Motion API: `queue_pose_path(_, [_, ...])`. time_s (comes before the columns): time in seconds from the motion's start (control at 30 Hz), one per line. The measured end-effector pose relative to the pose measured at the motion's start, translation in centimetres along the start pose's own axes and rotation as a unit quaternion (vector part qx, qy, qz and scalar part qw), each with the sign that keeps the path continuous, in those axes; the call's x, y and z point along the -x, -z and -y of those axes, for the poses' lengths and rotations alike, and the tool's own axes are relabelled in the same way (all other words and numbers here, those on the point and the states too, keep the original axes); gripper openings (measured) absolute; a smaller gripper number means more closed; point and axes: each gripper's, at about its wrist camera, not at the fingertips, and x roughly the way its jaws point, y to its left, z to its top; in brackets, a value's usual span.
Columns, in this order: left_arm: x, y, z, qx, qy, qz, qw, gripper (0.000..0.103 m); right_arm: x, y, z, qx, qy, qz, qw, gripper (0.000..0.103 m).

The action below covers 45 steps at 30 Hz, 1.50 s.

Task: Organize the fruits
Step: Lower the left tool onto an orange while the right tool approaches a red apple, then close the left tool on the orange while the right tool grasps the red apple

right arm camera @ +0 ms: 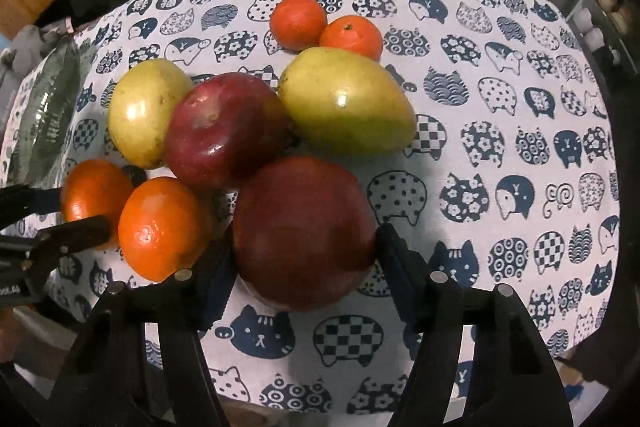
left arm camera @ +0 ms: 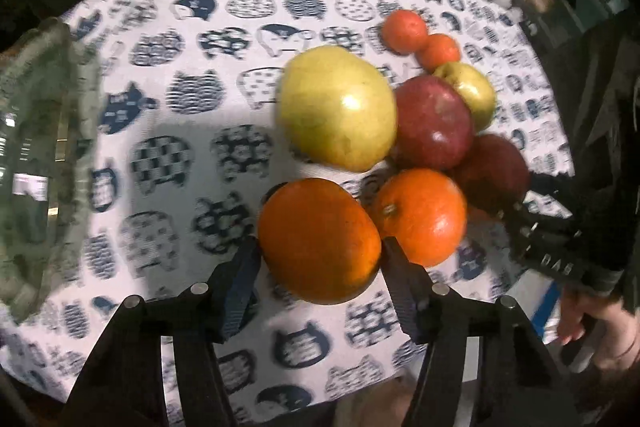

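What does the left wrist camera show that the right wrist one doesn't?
Only the left view: the left tongs closed around an orange, and a hand at the right edge. Only the right view: the right tongs around a dark red fruit. Both share the fruit pile, including the red apple, on the cat-print tablecloth.

Right gripper (right arm camera: pixel 304 251) straddles a large dark-red round fruit (right arm camera: pixel 304 231) on the cat-print tablecloth (right arm camera: pixel 500 147).
Both pads seem to press its sides; a glossy orange (right arm camera: pixel 164 227) lies just beside it.
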Motion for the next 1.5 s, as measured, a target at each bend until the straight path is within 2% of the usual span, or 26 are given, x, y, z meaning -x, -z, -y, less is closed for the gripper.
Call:
queue_pose_path(0.07, [0.4,0.2,-0.4,-0.005,-0.024,0.011,0.9996,0.063,-0.4,-0.2,-0.1,-0.002,-0.003,-0.005,1.000,0.069])
queue_pose_path(0.17, [0.0,-0.1,-1.3,0.007,0.000,0.016,0.9998,0.065,-0.9,-0.5,-0.1,-0.009,-0.010,-0.009,1.000,0.070])
queue_pose_path(0.3, [-1.3,-0.3,-1.3,0.009,0.025,0.002,0.9996,0.067,-1.2,-0.7,-0.2,-0.006,-0.010,-0.007,1.000,0.070])
queue_pose_path(0.43, [-1.7,-0.3,-0.9,0.006,0.031,0.000,0.9995,0.066,-1.0,-0.4,0.0,-0.004,-0.009,0.003,1.000,0.069])
queue_pose_path(0.57, [-1.3,-0.2,-0.7,-0.001,0.023,0.006,0.9997,0.064,-0.4,0.1,0.0,0.005,0.017,0.021,1.000,0.069])
queue_pose_path(0.67, [-0.8,0.0,-0.6,-0.008,-0.002,0.021,0.9997,0.064,0.6,0.1,-0.2,0.013,0.041,0.045,0.998,0.069])
queue_pose_path(0.8, [0.8,0.1,-1.2,-0.006,-0.013,0.046,0.9988,0.063,2.3,-0.1,-0.7,0.017,0.060,0.075,0.995,0.069])
queue_pose_path(0.97, [3.3,0.0,-1.7,-0.005,-0.036,0.084,0.9957,0.063,4.2,-0.2,-1.0,0.015,0.058,0.104,0.993,0.069])
queue_pose_path(1.13, [5.4,0.0,-1.9,0.002,-0.041,0.114,0.9926,0.063,6.3,-0.4,-1.4,0.013,0.052,0.132,0.990,0.069])
queue_pose_path(1.37, [8.8,0.1,-1.5,-0.020,-0.066,0.167,0.9835,0.063,10.0,-1.0,-2.9,0.029,0.049,0.180,0.982,0.069])
queue_pose_path(1.5, [10.7,0.2,-1.9,-0.015,-0.058,0.185,0.9808,0.063,11.8,-1.2,-3.9,0.040,0.040,0.203,0.978,0.069])
